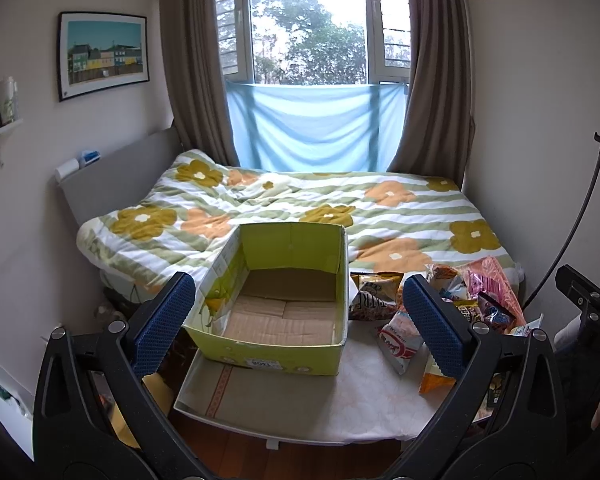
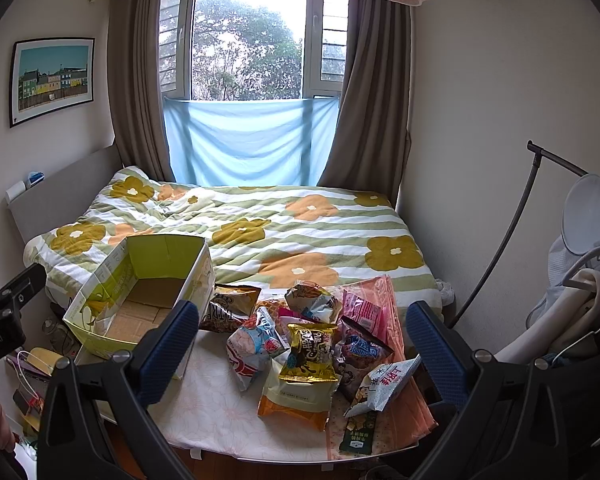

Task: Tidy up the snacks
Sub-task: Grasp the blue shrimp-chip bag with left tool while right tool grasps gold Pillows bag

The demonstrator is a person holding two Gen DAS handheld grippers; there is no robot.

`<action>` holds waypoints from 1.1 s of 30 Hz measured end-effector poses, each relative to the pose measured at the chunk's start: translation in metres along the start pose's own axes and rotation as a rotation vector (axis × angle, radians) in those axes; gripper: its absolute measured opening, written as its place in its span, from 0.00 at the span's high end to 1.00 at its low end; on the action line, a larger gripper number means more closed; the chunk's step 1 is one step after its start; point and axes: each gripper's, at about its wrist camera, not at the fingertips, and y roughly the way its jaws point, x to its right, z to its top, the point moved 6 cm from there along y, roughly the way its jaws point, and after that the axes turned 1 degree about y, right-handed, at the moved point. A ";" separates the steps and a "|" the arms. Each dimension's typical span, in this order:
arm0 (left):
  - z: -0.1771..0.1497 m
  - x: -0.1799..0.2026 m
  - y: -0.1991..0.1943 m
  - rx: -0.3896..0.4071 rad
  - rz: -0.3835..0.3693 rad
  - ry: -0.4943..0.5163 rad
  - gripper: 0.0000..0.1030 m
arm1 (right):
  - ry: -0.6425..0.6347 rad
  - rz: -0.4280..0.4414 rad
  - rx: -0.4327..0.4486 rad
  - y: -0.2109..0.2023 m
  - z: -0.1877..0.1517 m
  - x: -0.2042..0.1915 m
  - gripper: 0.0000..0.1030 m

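With both pairs of tongs held above the near edge of the desk, we note the layout the first move depends on: the box to the left, the snacks to the right. The left tongs stand apart and hold nothing; through their gap we look straight into the open green cardboard box, which is empty, its brown floor bare. The right tongs are likewise apart and empty, and the snack pile lies directly ahead of them, between the two blue pads. Nearest the middle of that gap is the gold packet, lying flat on an orange-bottomed pouch, its long axis running roughly away from us, so the spread fingers already straddle its narrow width. A white and red packet lies just left of it, toward the box. We judge the right hand clearly nearer the pile, with the box well to its left in the right wrist view; a pick there would then carry leftward over the box's near wall.
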 end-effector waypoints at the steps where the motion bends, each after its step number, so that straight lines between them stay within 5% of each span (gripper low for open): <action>1: -0.001 -0.002 0.000 -0.001 0.000 -0.002 0.00 | 0.000 0.000 -0.001 0.000 0.001 0.000 0.00; 16: -0.010 -0.006 0.014 -0.034 -0.015 -0.002 0.00 | 0.036 -0.020 -0.059 0.019 -0.024 0.020 0.00; 21: -0.025 0.013 0.050 -0.119 -0.098 0.026 0.00 | 0.088 -0.037 -0.144 0.042 -0.050 0.043 0.00; 33: -0.067 0.101 0.142 -0.274 -0.358 0.265 0.00 | 0.144 -0.041 -0.269 0.108 -0.069 0.064 0.00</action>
